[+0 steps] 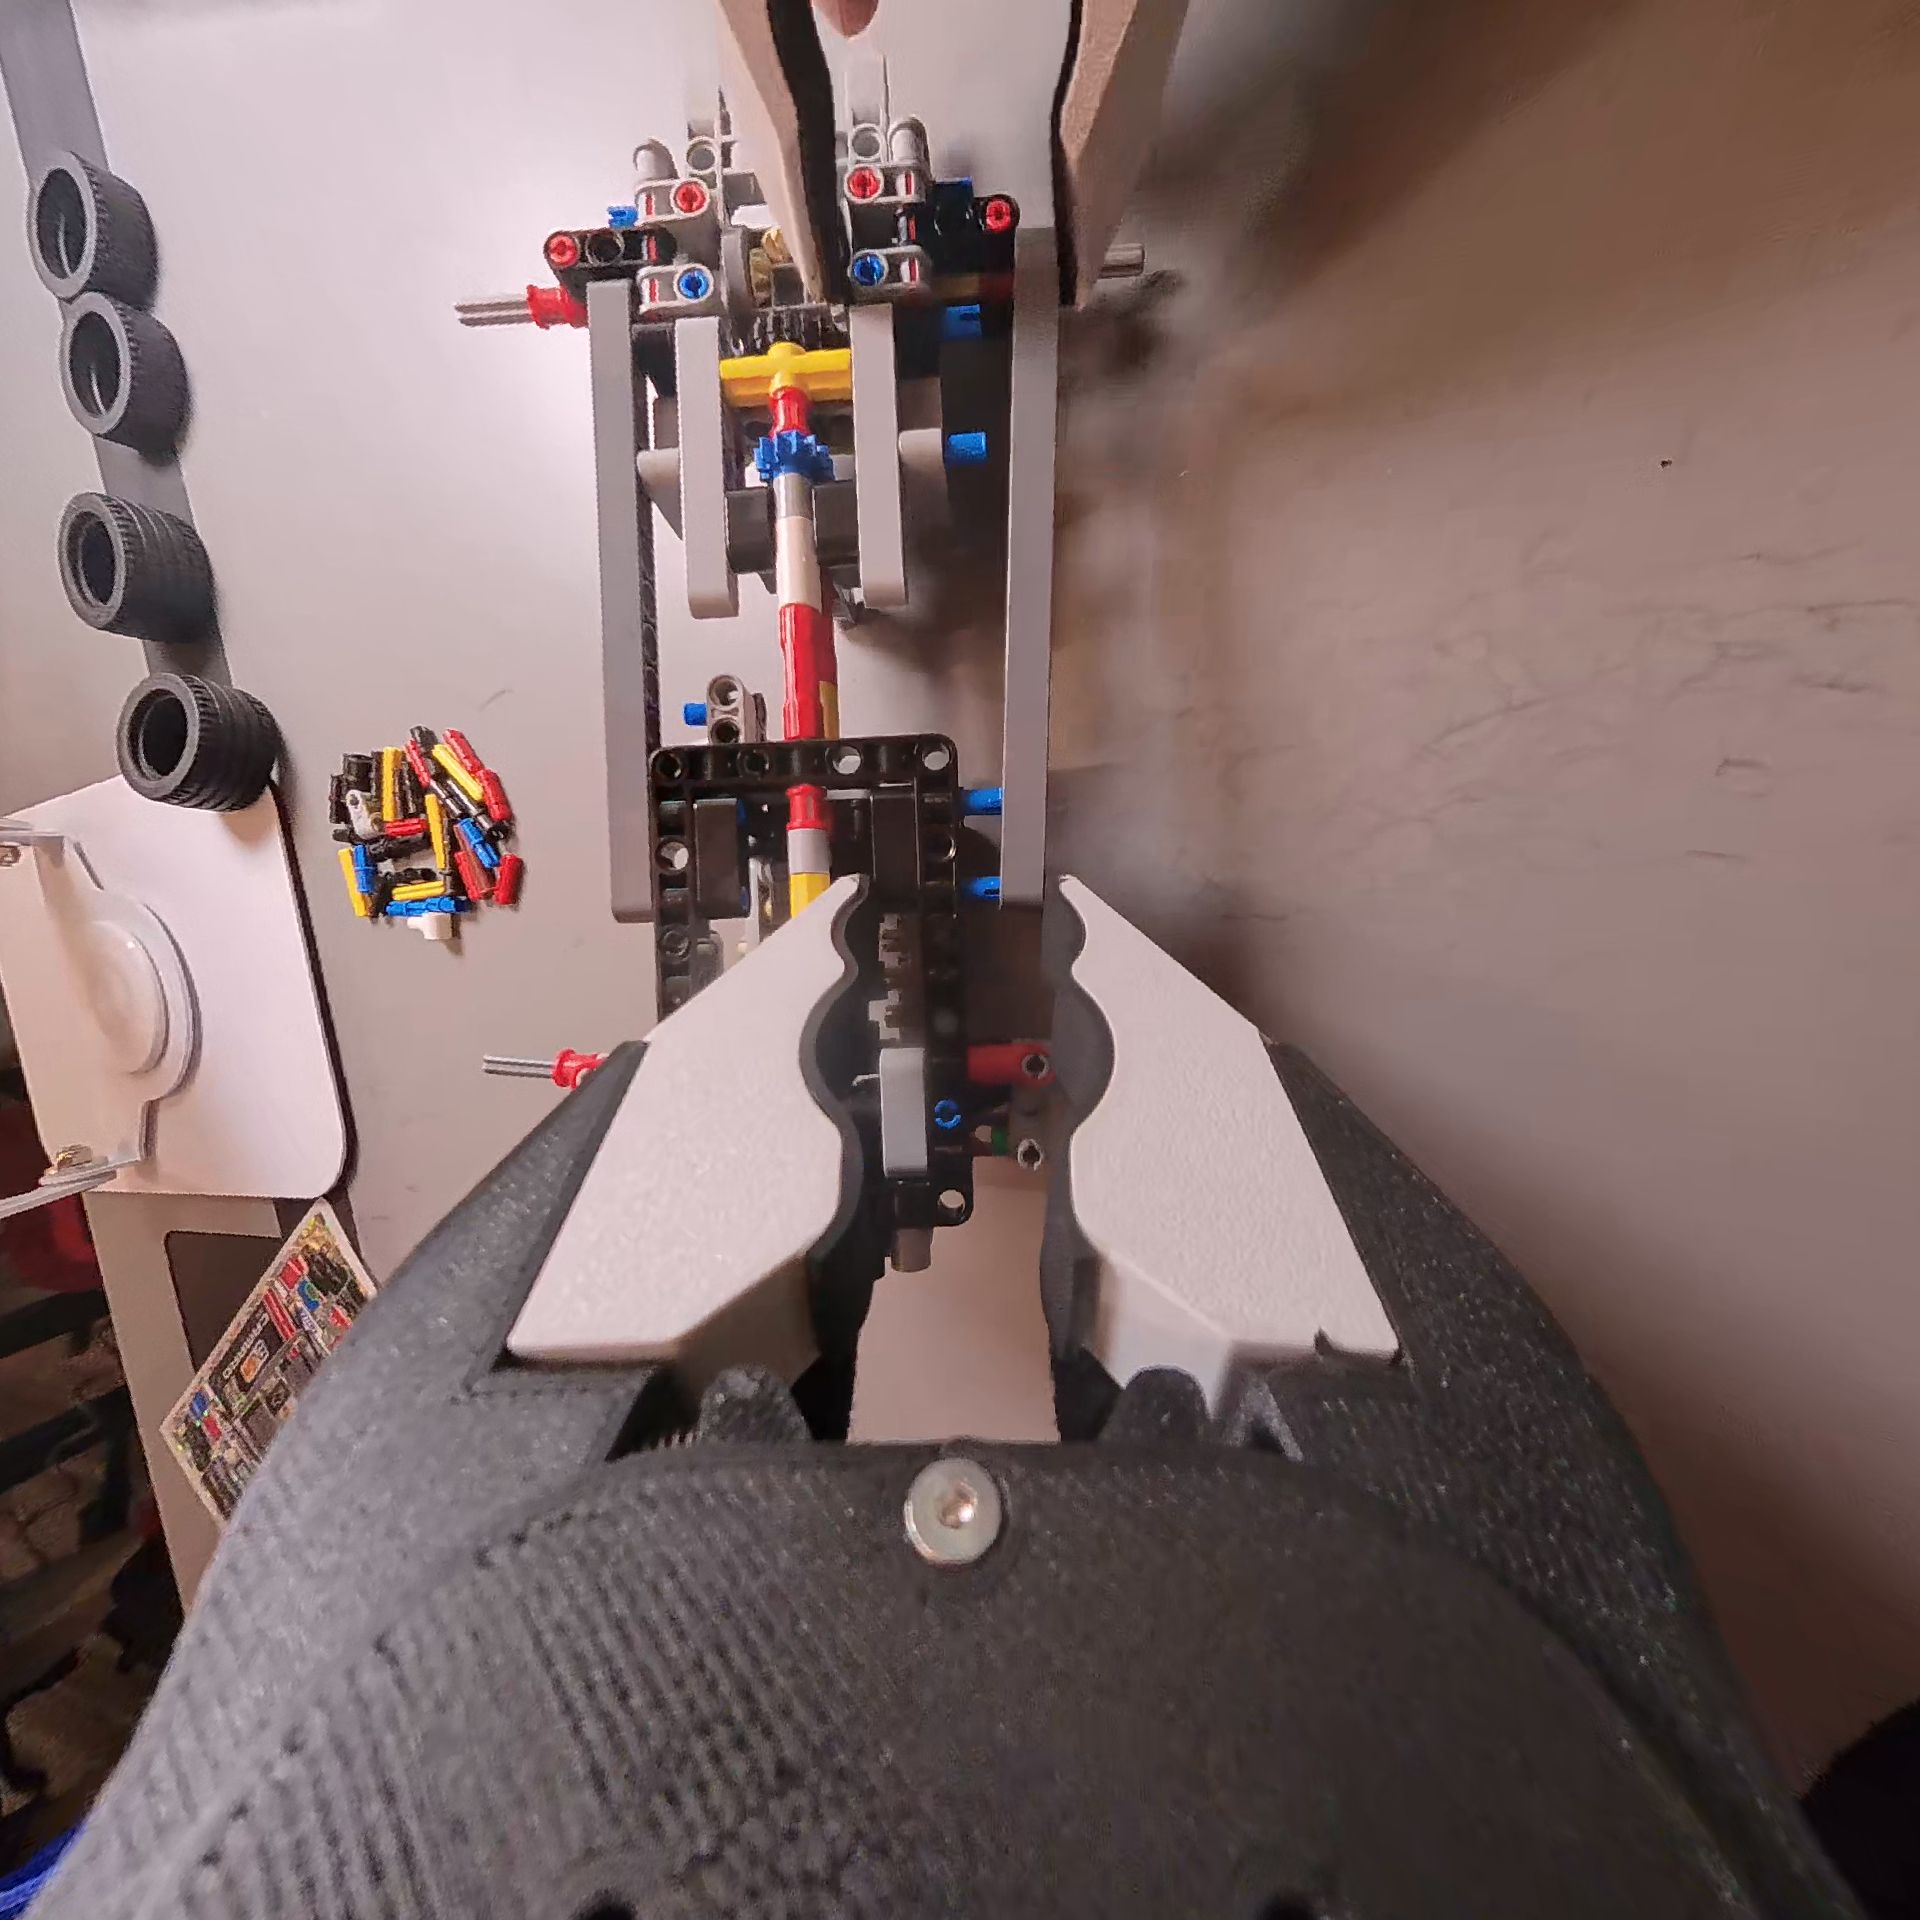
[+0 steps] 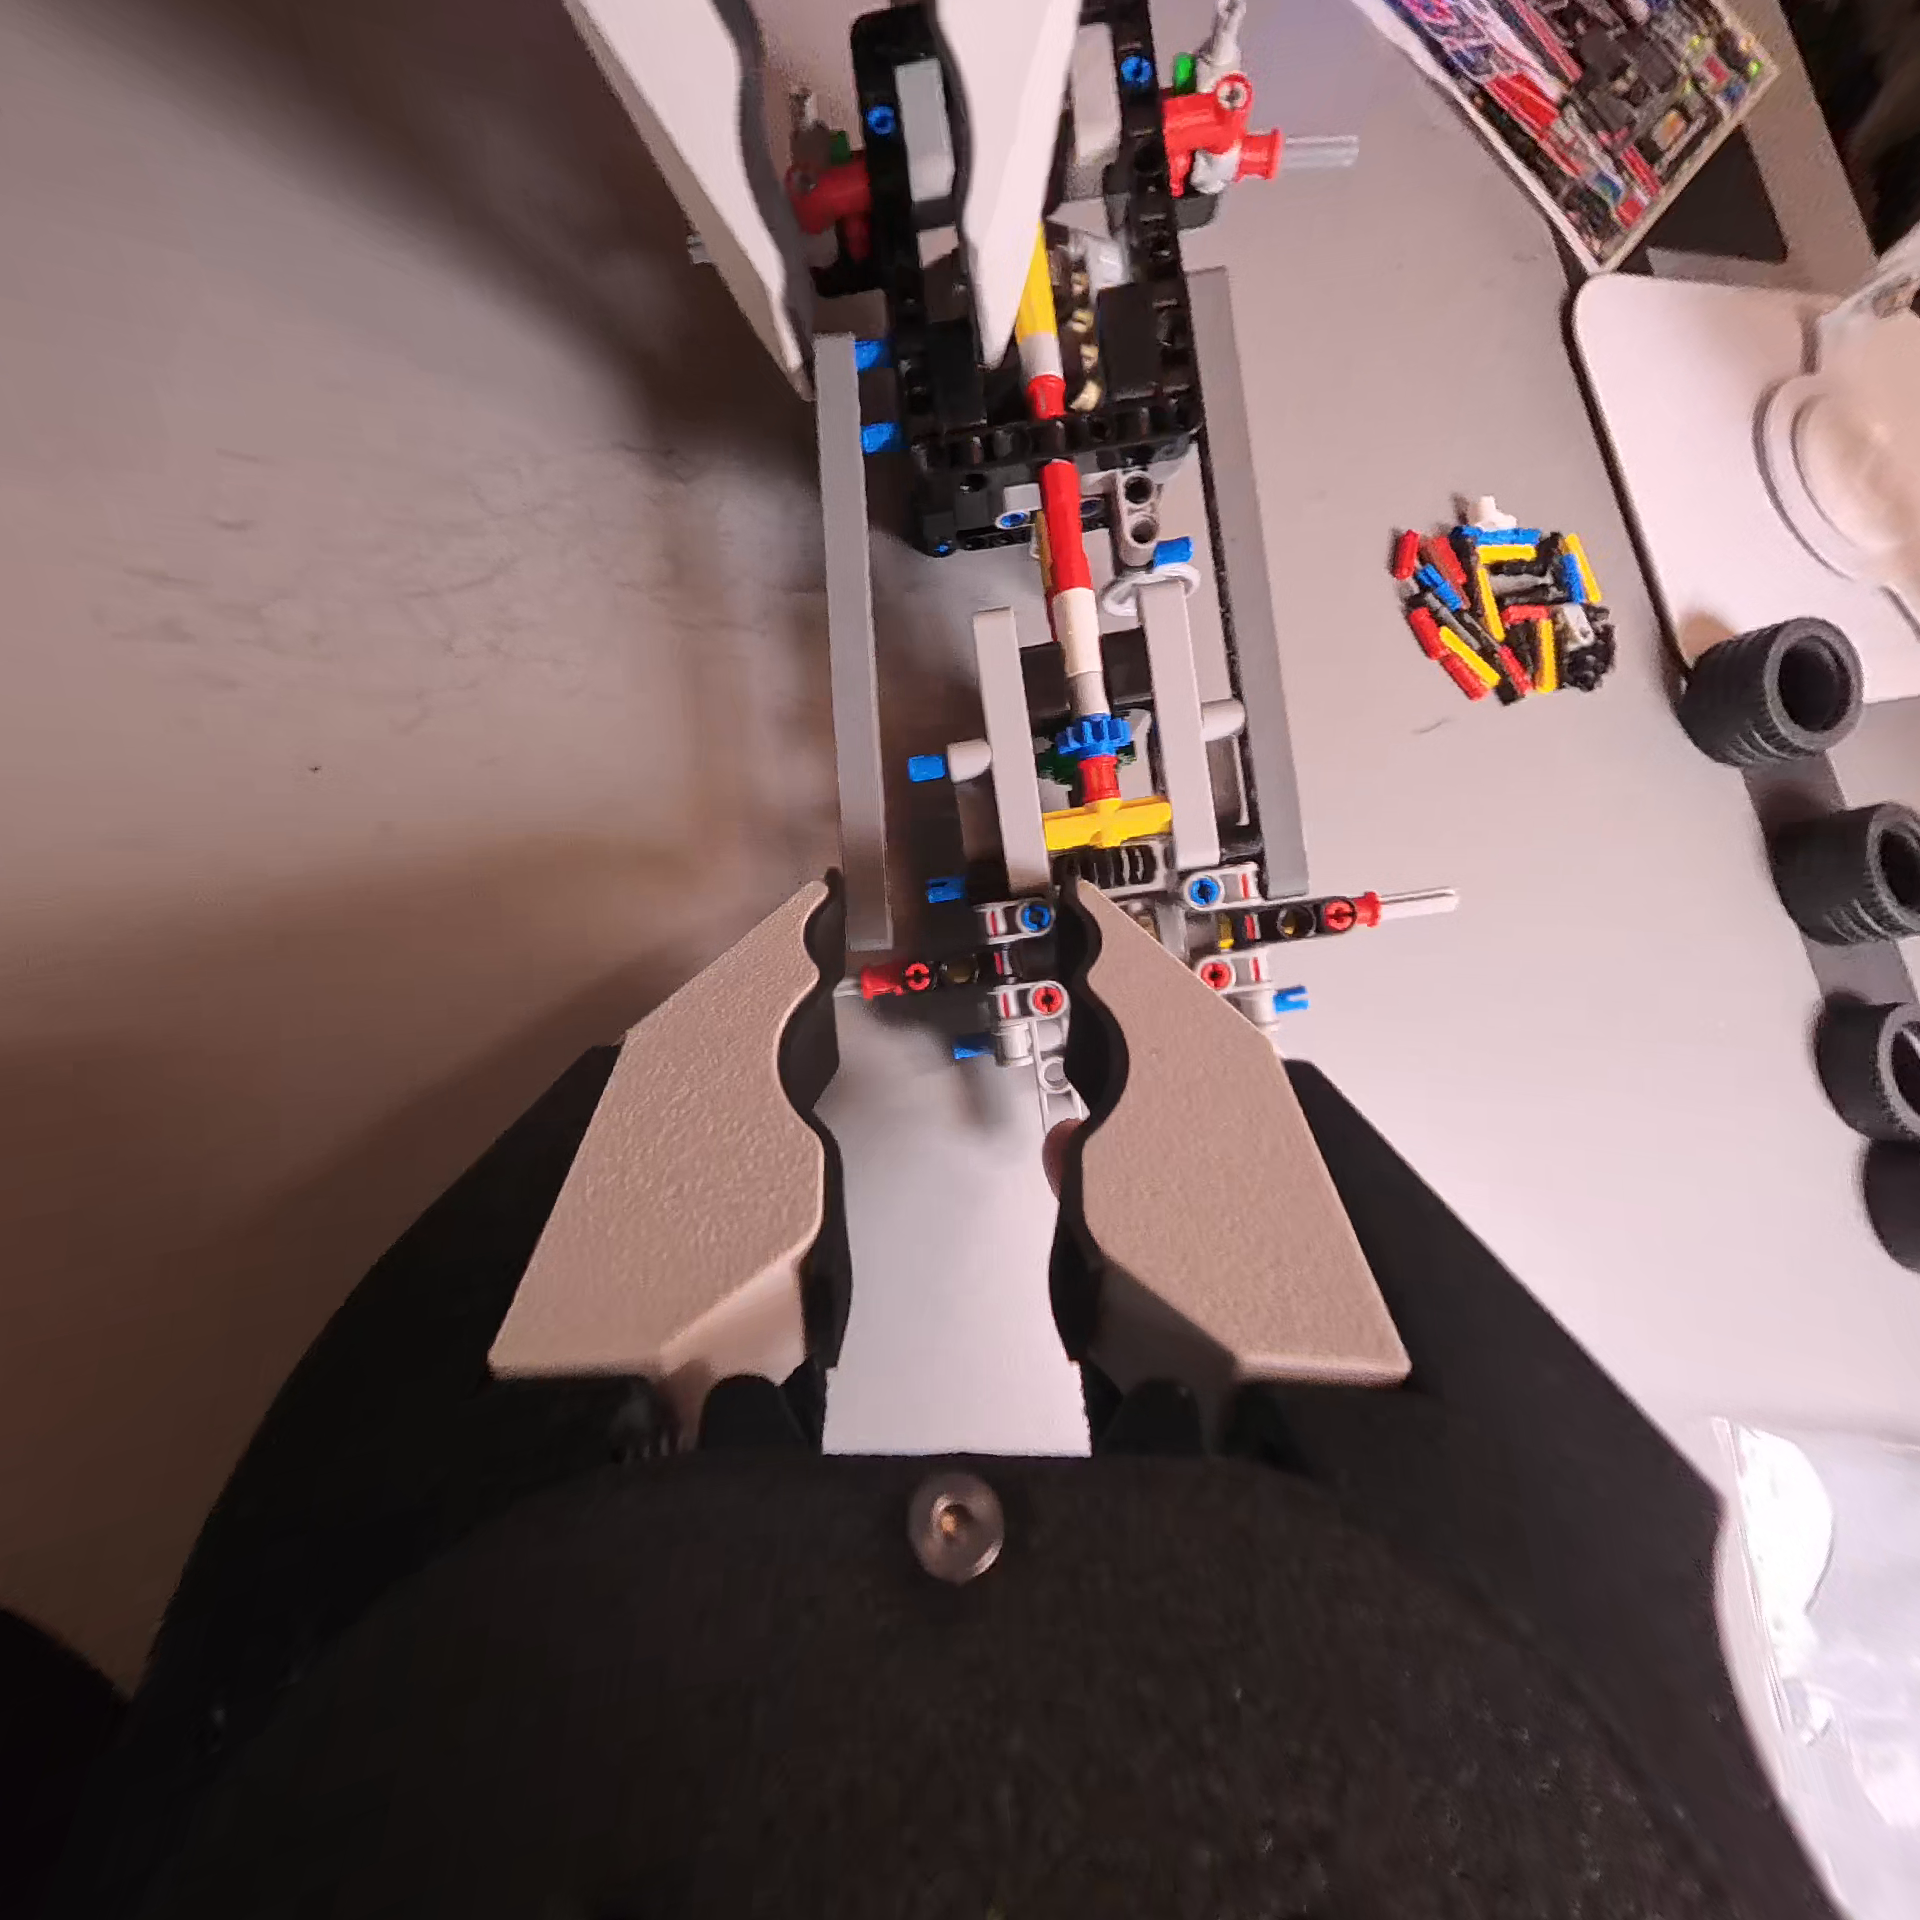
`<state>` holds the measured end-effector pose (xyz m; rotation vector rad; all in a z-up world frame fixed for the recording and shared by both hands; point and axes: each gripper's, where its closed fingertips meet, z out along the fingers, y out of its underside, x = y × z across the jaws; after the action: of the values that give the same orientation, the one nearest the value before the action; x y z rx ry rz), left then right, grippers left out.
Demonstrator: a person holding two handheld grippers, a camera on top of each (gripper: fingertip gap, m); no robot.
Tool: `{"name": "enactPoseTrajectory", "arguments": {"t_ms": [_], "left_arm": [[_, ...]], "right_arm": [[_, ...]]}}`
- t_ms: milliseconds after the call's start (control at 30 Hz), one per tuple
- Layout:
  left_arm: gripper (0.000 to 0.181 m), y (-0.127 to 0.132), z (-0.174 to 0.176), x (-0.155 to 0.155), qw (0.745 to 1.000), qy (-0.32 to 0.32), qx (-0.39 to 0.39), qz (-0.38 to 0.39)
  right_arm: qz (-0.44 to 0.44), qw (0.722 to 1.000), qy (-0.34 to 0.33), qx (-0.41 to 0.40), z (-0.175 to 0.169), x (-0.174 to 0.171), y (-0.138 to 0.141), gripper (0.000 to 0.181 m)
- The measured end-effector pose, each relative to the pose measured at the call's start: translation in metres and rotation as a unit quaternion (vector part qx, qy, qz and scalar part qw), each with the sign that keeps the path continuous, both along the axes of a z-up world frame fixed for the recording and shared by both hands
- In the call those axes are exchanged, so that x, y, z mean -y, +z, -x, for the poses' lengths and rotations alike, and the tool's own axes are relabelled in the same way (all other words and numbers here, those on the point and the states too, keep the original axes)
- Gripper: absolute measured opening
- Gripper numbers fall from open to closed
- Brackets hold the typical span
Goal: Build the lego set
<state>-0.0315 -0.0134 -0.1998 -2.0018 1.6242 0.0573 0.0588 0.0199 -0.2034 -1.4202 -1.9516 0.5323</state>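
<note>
On a pale grey table (image 2: 1455,1143), a long lego chassis (image 1: 821,582) lies between two opposed grippers, likely to steady both ends. The left gripper (image 1: 961,894) pinches its black frame end; the right gripper (image 2: 951,894) closes around its grey connector end. Loose pins (image 2: 1501,608) and tyres (image 1: 109,364) wait nearby.

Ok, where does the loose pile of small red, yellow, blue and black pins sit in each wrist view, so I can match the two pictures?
Left wrist view: the loose pile of small red, yellow, blue and black pins lies left of centre on the grey table, left of the long grey and black chassis.
Right wrist view: the pile lies right of centre, right of the chassis.
Shared landmark: the row of black rubber tyres just beyond the pile.
</note>
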Motion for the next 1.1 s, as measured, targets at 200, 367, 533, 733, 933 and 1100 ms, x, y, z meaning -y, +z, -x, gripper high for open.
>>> {"name": "enactPoseTrajectory", "arguments": {"t_ms": [200,367,533,733,933,1100], "left_arm": [[0.03,0.0,0.0,-0.001,1.0,-0.007,0.006,-0.004],[0.03,0.0,0.002,-0.002,1.0,-0.015,0.01,-0.005],[0.031,0.0,0.004,-0.002,1.0,-0.017,0.016,-0.002],[0.031,0.0,0.004,-0.002,0.999,-0.023,0.022,-0.004],[0.03,0.0,0.004,-0.002,0.999,-0.026,0.024,-0.006],[0.03,0.0,0.003,-0.002,0.999,-0.029,0.03,-0.009]], "right_arm": [[-0.071,0.997,0.01,0.024,0.004,-0.007,-0.005,0.034],[-0.14,0.989,0.043,0.02,0.008,-0.007,-0.007,0.029],[-0.118,0.992,0.045,0.01,0.008,-0.004,-0.006,0.029],[-0.095,0.994,0.048,0.016,0.007,-0.001,-0.005,0.029],[-0.071,0.996,0.052,0.028,0.006,0.001,-0.004,0.03],[-0.065,0.996,0.054,0.034,0.005,0.002,-0.003,0.029]]}}
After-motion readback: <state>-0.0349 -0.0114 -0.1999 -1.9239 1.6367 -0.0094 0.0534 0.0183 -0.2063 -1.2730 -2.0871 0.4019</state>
